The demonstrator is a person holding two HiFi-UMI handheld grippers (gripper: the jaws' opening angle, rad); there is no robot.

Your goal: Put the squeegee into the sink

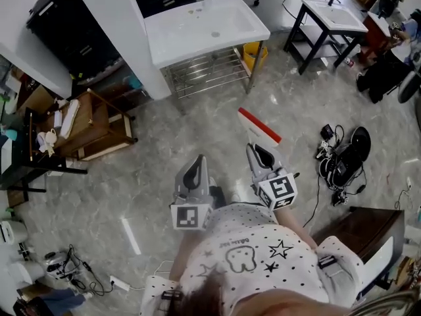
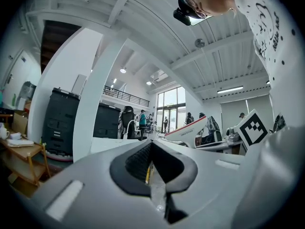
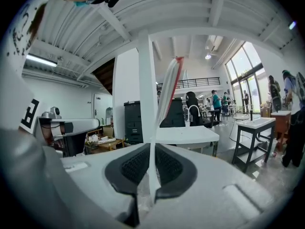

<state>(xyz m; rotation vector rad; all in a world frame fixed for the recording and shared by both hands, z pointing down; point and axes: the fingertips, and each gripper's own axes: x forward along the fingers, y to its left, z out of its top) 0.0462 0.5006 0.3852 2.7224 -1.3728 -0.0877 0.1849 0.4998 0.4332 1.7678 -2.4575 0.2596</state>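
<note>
Squeegee, white with a red edge, sticks out of the right hand-held gripper in the head view. Its far end points toward the sink and stays well short of it. The left hand-held gripper hangs beside the right one, on the side away from the squeegee. Bare grey floor lies between both and the sink's front rim. A white pillar stands against the sink's left edge, with a wooden cart further left. A yellow bin sits under the sink's right corner. A tangle of cables lies well to the right of the sink.

In the left gripper view the jaws are closed together with nothing between them. The squeegee shows to their right, apart from them.

In the right gripper view the jaws are clamped on the squeegee's thin white part, and the rest rises upright from them. The sink stands straight ahead behind it, with open floor before it. A second sink stand stands apart, right of the sink.
</note>
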